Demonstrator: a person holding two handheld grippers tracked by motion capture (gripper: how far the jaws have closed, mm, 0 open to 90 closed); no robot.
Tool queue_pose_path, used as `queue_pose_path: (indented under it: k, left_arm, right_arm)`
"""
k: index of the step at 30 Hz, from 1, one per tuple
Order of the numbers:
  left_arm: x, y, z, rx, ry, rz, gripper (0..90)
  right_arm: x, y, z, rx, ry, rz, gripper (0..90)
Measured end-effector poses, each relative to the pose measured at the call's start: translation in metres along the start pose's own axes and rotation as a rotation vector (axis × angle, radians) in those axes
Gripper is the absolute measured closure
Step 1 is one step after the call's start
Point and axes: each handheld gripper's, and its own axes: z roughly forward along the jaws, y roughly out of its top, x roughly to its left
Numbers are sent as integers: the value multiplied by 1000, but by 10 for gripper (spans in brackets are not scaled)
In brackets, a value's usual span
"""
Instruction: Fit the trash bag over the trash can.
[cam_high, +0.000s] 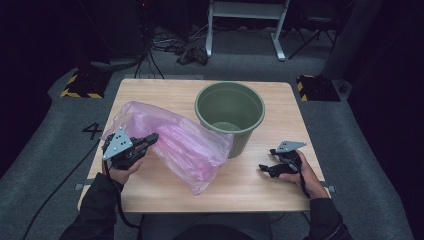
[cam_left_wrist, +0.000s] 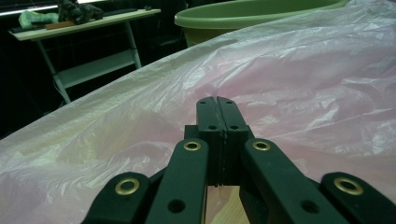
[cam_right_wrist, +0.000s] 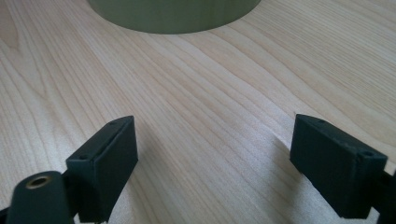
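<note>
Bag pinched in left claw, jaws together on film; right claw apart over bench. Next: open bag mouth toward bin.

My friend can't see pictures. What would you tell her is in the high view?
A person at a light wooden table holds a black tool in each hand: the left tool pinches a crinkly pink plastic bag that lies against a round green plastic bin, and the right tool rests open on the tabletop.
</note>
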Motion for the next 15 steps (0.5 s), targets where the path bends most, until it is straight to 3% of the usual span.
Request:
queue_pose_path:
  k: [15]
  left_arm:
    - [-1,12,-12,-53,16,11,897]
  right_arm:
    - [0,0,0,0,-2,1,148]
